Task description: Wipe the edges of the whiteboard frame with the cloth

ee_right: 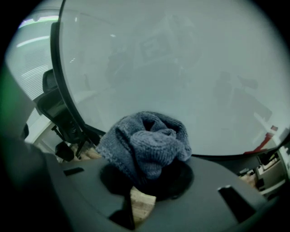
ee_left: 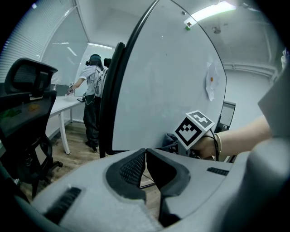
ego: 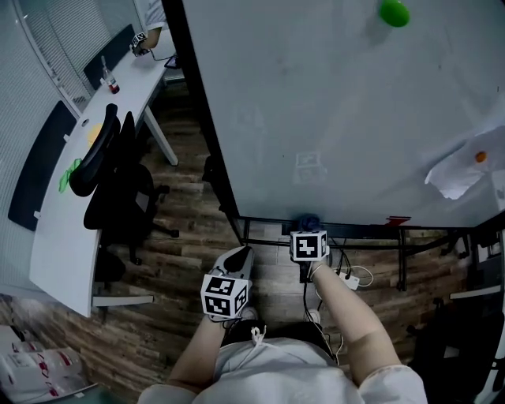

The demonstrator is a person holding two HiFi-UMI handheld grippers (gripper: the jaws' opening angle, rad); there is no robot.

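Observation:
The whiteboard (ego: 339,110) stands in a black frame, and the frame's lower edge (ego: 355,227) runs just ahead of my hands. My right gripper (ego: 308,235) is shut on a bunched blue-grey knit cloth (ee_right: 146,146). That cloth (ego: 307,222) sits against the lower edge, a little right of the frame's bottom-left corner (ego: 238,218). My left gripper (ee_left: 146,151) is shut with nothing in it. It hangs lower and to the left (ego: 239,259), off the board. The board's left edge (ee_left: 110,97) rises beside it.
A black office chair (ego: 114,185) and a white desk (ego: 71,229) stand to the left. A person (ee_left: 93,97) works at the desk's far end. Cables and a power strip (ego: 351,278) lie under the board. A green magnet (ego: 394,13) and a paper (ego: 458,170) are on the board.

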